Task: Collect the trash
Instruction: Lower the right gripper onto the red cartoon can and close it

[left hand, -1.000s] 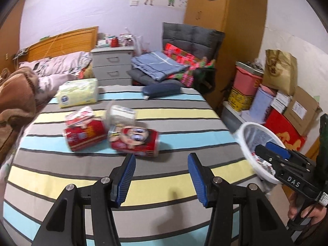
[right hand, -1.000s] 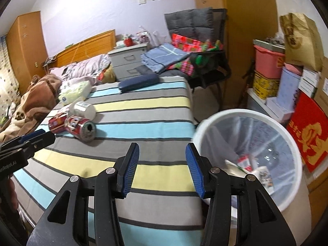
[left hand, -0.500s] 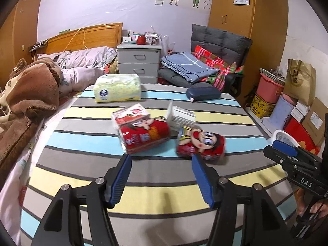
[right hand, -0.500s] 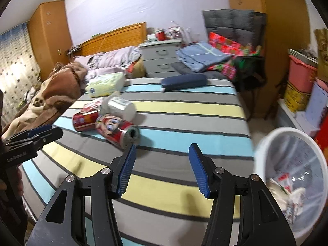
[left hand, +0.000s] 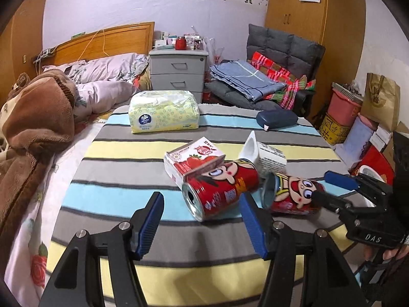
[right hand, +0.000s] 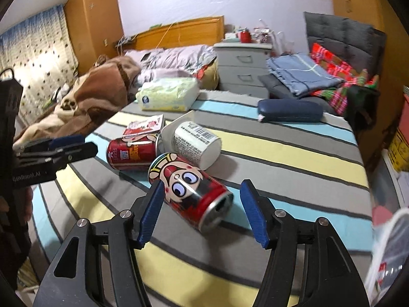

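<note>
On the striped tabletop point(left hand: 122, 168) lie two red cans, one carton point(left hand: 194, 156) and one white cup point(left hand: 268, 156), clustered together. My right claw point(right hand: 202, 211) is opening around the nearer can point(right hand: 194, 192), pads clear. My left claw point(left hand: 202, 223) hangs unclenched, empty, before the other can point(left hand: 219, 189).

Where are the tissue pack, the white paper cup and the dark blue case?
tissue pack point(left hand: 163, 111), left wrist view, front face
white paper cup point(right hand: 195, 143), right wrist view, printed side
dark blue case point(left hand: 277, 119), left wrist view, top

My right gripper point(right hand: 202, 211), jaws opening, straddles a red cartoon-faced metal can point(right hand: 190, 192) lying on the striped bedspread point(right hand: 294, 158).
</note>
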Tool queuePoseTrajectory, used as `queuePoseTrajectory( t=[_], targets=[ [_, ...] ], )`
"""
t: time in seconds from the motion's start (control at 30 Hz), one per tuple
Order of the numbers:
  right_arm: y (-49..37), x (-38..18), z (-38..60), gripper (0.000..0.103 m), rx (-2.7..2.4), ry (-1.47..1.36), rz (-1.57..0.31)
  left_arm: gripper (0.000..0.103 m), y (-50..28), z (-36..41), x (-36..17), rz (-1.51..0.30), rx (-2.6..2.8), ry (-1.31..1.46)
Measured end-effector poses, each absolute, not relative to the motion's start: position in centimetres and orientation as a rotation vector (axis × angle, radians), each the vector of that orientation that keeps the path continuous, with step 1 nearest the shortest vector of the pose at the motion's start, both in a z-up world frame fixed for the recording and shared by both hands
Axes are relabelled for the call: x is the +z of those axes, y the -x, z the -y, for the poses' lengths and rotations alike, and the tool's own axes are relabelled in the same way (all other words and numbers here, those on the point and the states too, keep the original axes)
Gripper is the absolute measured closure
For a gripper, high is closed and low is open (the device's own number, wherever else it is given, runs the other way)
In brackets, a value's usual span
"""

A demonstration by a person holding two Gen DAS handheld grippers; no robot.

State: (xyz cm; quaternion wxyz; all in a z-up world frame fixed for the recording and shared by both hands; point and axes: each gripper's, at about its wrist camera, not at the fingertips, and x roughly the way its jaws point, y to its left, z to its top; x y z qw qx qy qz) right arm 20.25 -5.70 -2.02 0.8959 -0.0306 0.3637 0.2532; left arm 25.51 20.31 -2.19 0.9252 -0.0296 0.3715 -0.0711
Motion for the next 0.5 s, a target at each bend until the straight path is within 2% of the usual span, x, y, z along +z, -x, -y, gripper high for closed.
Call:
queuePoseTrajectory(
  t=[0.27,0.5],
  targets=[
    [-21.0,-1.9,4.3,0.037,0.616,0.148,-0.755,0.042,-28.3,-20.4,-2.6,-0.769,-0.185,0.047],
    [-21.8,-3.0,3.5,0.033,0.613,0.206,-0.833,0.042,-30.1,-20.0,-3.1,-0.791,-0.228,0.037]
  ],
)
